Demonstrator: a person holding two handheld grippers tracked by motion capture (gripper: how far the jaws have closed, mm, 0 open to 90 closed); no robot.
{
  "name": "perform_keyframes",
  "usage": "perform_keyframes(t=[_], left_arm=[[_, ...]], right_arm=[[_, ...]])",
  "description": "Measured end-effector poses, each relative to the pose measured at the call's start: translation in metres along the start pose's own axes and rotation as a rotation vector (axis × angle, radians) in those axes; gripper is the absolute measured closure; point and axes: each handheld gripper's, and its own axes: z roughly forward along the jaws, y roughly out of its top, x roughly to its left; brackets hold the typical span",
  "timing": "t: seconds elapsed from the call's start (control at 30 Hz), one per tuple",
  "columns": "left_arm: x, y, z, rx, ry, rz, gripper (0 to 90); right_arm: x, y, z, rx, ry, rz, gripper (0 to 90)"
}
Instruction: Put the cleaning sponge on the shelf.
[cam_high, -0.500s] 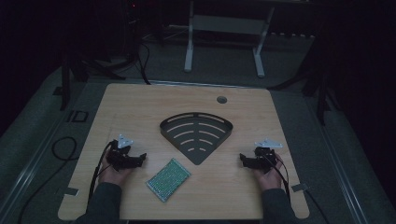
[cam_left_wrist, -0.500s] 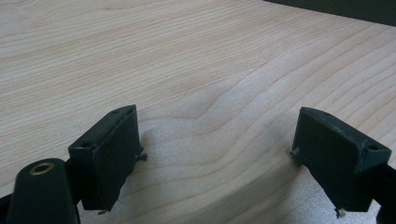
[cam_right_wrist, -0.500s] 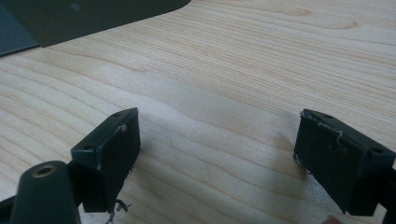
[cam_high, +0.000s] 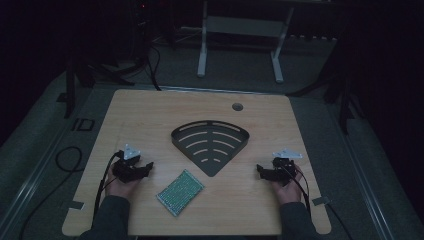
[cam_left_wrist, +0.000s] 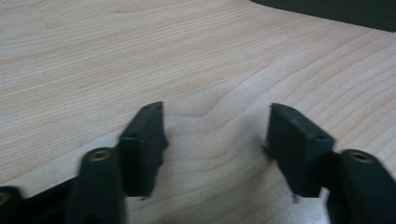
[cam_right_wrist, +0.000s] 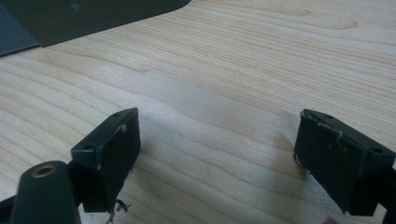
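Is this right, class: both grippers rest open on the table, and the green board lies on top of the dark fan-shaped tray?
One thing is wrong. The green board lies on the bare table, in front of the dark fan-shaped tray and apart from it, as the high view shows. The left gripper and right gripper are indeed open.

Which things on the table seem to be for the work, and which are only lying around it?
Likely for the work:
- green perforated board
- dark fan-shaped slotted tray
- left hand-held gripper and right hand-held gripper, both open and empty

Only around:
- round grommet hole
- white frame on the floor
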Motion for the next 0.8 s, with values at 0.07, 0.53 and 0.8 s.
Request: perform_keyframes(t=[0.07, 0.53, 0.8], left_arm=[[0.000, 0.000, -0.002, 0.008, -0.008, -0.004, 43.8], [-0.022, 0.016, -0.032, -0.013, -0.148, 0.036, 55.4], [-0.040, 0.020, -0.045, -0.002, -0.208, 0.072, 66.1]], right_arm=[[0.000, 0.000, 0.000, 0.000, 0.000, 0.000, 13.9], [0.000, 0.000, 0.000, 0.000, 0.000, 0.000, 13.9], [0.000, 0.000, 0.000, 0.000, 0.000, 0.000, 13.9]])
